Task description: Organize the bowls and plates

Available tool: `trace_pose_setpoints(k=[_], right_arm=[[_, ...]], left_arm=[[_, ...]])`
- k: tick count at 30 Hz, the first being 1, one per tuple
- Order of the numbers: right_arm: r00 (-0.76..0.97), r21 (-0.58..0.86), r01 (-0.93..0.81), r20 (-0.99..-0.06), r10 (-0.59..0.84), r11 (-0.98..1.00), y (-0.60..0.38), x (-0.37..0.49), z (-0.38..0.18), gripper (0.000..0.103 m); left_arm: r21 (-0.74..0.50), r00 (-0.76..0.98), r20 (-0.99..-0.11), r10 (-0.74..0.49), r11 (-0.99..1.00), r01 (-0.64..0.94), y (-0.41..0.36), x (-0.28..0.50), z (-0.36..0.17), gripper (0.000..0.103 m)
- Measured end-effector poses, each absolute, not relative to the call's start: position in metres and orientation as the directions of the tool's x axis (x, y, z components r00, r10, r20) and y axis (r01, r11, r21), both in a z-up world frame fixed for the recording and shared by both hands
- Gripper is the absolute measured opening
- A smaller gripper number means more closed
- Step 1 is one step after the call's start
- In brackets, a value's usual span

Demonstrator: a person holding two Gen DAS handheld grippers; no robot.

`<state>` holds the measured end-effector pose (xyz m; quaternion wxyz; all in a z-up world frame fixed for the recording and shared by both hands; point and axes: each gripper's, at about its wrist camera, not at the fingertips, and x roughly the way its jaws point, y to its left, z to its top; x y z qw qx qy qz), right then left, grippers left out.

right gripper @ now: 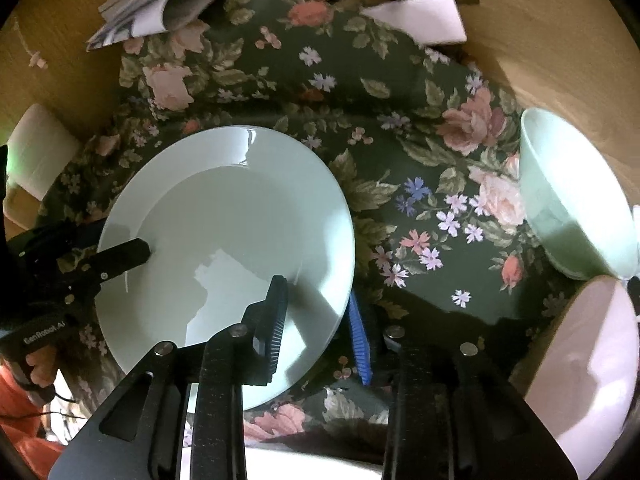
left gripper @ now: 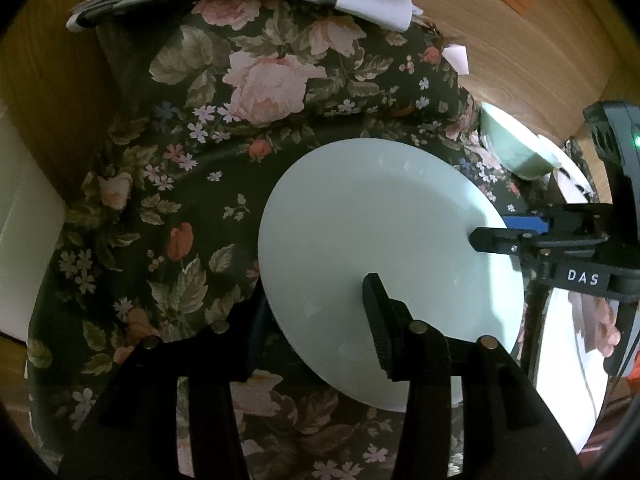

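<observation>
left wrist view: a round pale green glazed plate (left gripper: 360,220) sits over a dark green cloth printed with pink roses (left gripper: 200,140), which is spread on a wooden table (left gripper: 520,60). the left gripper (left gripper: 316,300) straddles the plate's near rim, one black finger (left gripper: 378,320) lying on the upper face and the other tucked under the edge, so the tongs are clamped on the plate. the right gripper (left gripper: 492,236) reaches in from the right side, its black finger resting on the opposite rim with a blue pad just behind it.

right wrist view: the same plate (right gripper: 224,220) fills the left half, with the right gripper (right gripper: 316,292) set across its rim, the black finger above the face and the blue-padded finger (right gripper: 360,340) outside the edge; whether those pads press the rim i cannot tell. a pale green ceramic bowl (right gripper: 568,200) stands upright at the cloth's right edge, well apart from the plate. a stack of folded papers (right gripper: 160,4) lies at the far end of the cloth.
</observation>
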<state>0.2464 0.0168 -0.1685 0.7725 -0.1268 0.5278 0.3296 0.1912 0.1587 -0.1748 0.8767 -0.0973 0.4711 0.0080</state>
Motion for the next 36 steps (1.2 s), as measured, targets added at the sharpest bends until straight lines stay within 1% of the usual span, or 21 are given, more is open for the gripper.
trace_pose_setpoints(k=[3, 10, 22, 29, 36], right_arm=[[0.264, 0.136, -0.654, -0.881, 0.392, 0.745, 0.009, 0.232, -0.155, 0.026], [0.279, 0.182, -0.647, -0.847, 0.452, 0.740, -0.010, 0.224, -0.133, 0.026], [0.338, 0.196, -0.642, -0.796, 0.503, 0.741, -0.043, 0.206, -0.092, 0.026], [0.368, 0.197, -0.632, -0.774, 0.515, 0.749, -0.057, 0.203, -0.088, 0.026], [0.397, 0.199, -0.617, -0.757, 0.520, 0.761, -0.076, 0.190, -0.078, 0.026]], left_arm=[[-0.161, 0.574, -0.815, -0.071, 0.981, -0.108, 0.159, 0.187, -0.170, 0.045], [-0.169, 0.637, -0.769, -0.056, 0.979, -0.118, 0.158, 0.172, -0.144, 0.045], [-0.173, 0.693, -0.719, -0.053, 0.979, -0.105, 0.141, 0.147, -0.113, 0.045], [-0.179, 0.711, -0.700, -0.061, 0.980, -0.092, 0.128, 0.133, -0.104, 0.042], [-0.170, 0.727, -0.683, -0.072, 0.984, -0.062, 0.109, 0.120, -0.095, 0.042]])
